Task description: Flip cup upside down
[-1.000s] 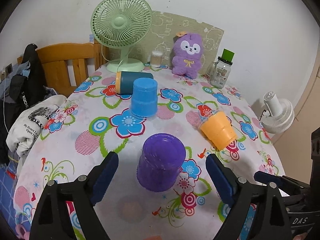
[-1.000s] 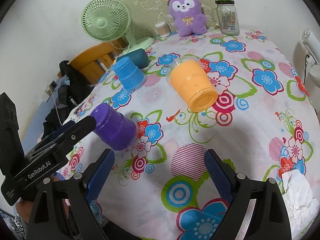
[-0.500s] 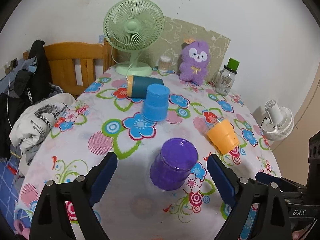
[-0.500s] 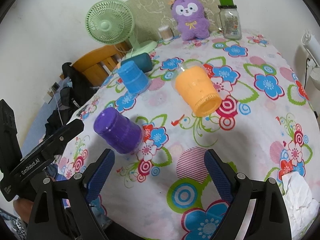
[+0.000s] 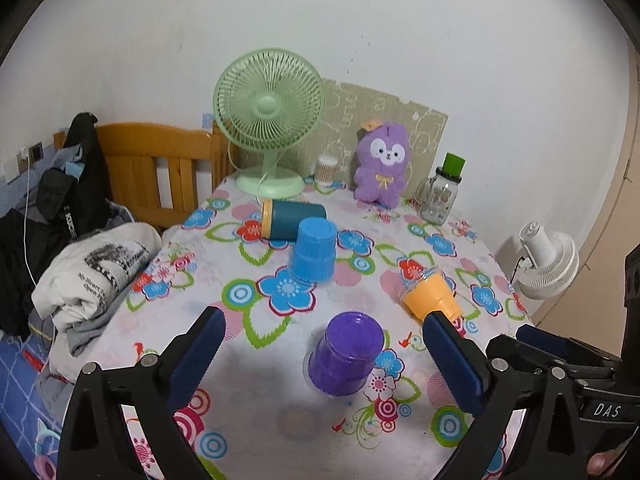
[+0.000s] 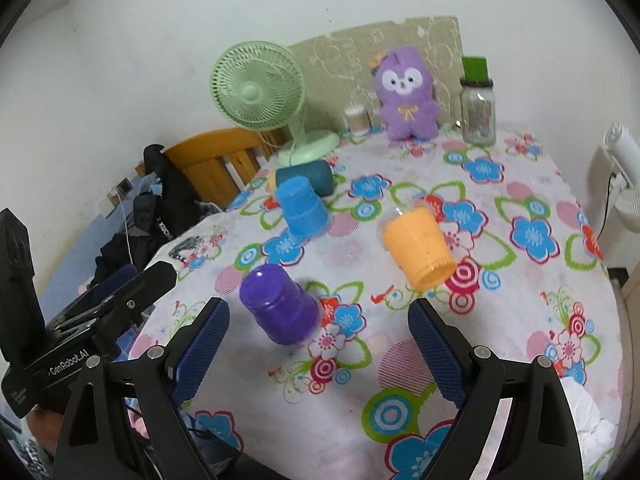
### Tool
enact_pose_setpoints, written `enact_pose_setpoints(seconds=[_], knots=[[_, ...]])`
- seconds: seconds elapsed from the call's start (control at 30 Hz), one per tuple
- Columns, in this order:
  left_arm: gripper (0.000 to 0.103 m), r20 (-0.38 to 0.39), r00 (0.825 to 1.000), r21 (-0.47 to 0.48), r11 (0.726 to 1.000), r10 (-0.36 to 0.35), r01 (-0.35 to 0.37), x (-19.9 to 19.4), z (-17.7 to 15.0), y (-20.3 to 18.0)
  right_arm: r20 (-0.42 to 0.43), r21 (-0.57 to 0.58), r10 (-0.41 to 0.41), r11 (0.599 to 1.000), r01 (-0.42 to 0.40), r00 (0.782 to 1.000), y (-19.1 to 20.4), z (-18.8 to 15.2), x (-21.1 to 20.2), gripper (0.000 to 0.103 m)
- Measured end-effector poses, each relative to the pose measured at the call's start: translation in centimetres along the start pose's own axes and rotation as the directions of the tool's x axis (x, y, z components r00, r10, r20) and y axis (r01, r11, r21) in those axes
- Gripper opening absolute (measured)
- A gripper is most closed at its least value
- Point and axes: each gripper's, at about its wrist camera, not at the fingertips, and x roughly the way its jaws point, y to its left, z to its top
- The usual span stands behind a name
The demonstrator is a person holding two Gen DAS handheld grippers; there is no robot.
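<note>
A purple cup [image 5: 346, 358] stands upside down on the floral tablecloth, near the front; it also shows in the right wrist view [image 6: 280, 304]. A blue cup [image 5: 313, 256] stands upside down behind it, also in the right wrist view [image 6: 301, 207]. An orange cup [image 5: 430, 298] stands upside down to the right, also in the right wrist view [image 6: 418, 248]. My left gripper [image 5: 324, 356] is open and empty, held back above the purple cup. My right gripper [image 6: 318, 348] is open and empty, in front of the purple and orange cups.
A teal cup with a yellow rim [image 5: 292, 220] lies on its side behind the blue cup. A green fan [image 5: 269, 120], a purple plush [image 5: 382, 168] and a glass jar [image 5: 442, 192] stand at the back. Clothes [image 5: 92, 276] and a wooden chair [image 5: 156, 168] are at the left.
Both grippers have pulled back and up from the table, so the cups look smaller and farther. The left gripper has moved off the purple cup. The cups have not moved.
</note>
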Motion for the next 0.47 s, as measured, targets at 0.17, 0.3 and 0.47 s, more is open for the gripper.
enact_pose_setpoints(seconds=[0.17, 0.3, 0.47], knots=[[0.103, 0.020, 1.000, 0.002, 1.000, 0.003, -0.003, -0.66, 0.02, 0.09, 0.013, -0.016, 0.000, 1.000, 0.000, 1.000, 0.65, -0.04, -0.46, 0.094], [0.103, 0.026, 1.000, 0.005, 1.000, 0.005, -0.005, -0.91, -0.12, 0.11, 0.013, -0.015, 0.001, 1.000, 0.000, 1.000, 0.65, -0.06, -0.46, 0.094], [0.103, 0.029, 1.000, 0.007, 1.000, 0.004, -0.004, -1.15, -0.10, 0.02, 0.016, -0.017, 0.000, 1.000, 0.000, 1.000, 1.02, -0.02, -0.79, 0.094]])
